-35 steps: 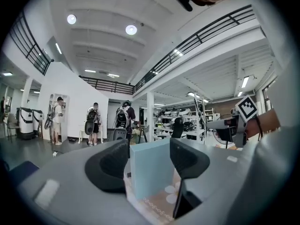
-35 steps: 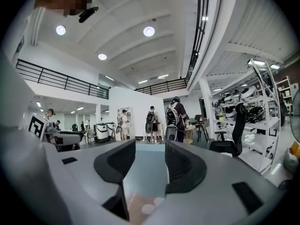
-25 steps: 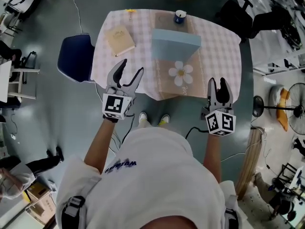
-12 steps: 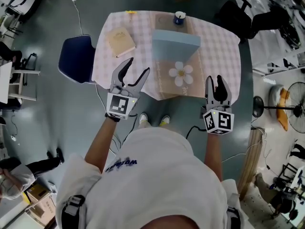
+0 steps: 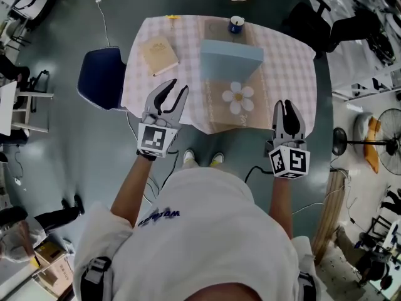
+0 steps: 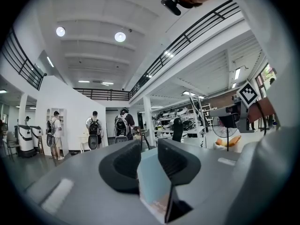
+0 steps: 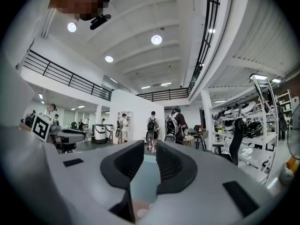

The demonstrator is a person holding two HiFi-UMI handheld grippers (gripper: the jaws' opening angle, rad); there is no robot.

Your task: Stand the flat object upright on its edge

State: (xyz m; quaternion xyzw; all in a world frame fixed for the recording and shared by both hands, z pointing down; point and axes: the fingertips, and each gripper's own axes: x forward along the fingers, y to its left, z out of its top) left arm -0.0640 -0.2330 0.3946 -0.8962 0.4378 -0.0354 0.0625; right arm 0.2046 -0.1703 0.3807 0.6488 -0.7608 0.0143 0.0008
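Left claw (image 5: 174, 88) and right claw (image 5: 285, 105) released, held short of the table (image 5: 288, 61).
The light blue flat object (image 5: 229, 52) sat mid-table, ahead of both claws and between their lines, well apart from each. A cup (image 5: 236, 22) stood beyond it at the far edge, its contents not discernible. Both claws' jaws had just been closing, a gap remaining and nothing between the pads.

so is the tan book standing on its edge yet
No, in the head view the tan book lies flat, cover up, on the checked tablecloth.
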